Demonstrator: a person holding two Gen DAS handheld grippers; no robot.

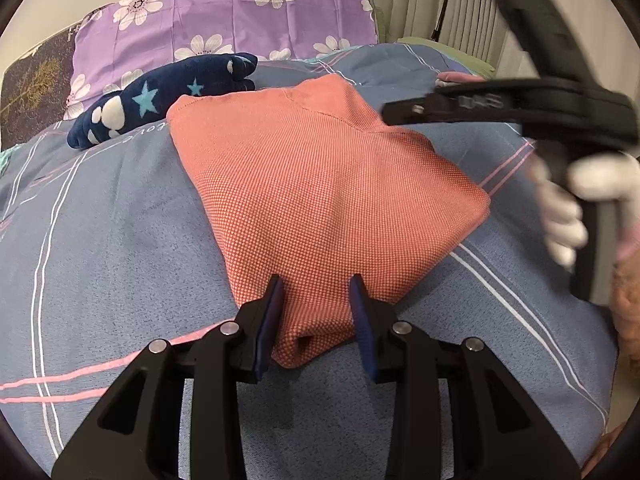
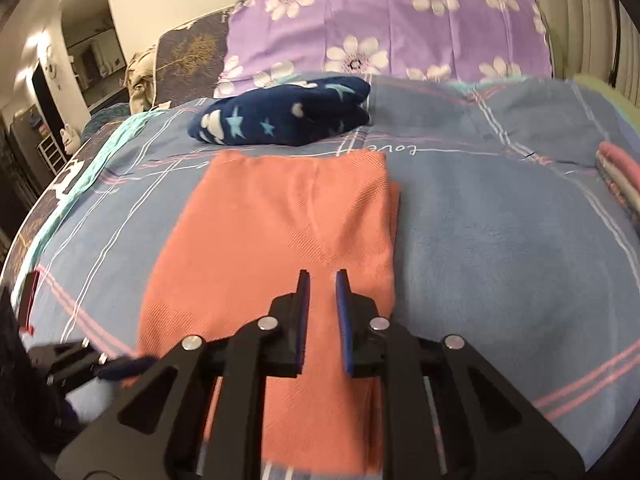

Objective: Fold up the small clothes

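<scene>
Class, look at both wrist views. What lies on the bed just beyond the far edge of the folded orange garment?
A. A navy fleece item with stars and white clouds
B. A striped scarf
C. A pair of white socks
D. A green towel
A: beyond the far edge of the orange garment lies the navy fleece item with light-blue stars and white clouds, in front of the purple flowered pillow.

Salmon-orange garment, navy star-patterned cloth, purple floral pillow.

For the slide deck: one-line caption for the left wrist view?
Left claw open astride the near corner of a folded coral garment on a blue bedspread; right claw above.
</scene>
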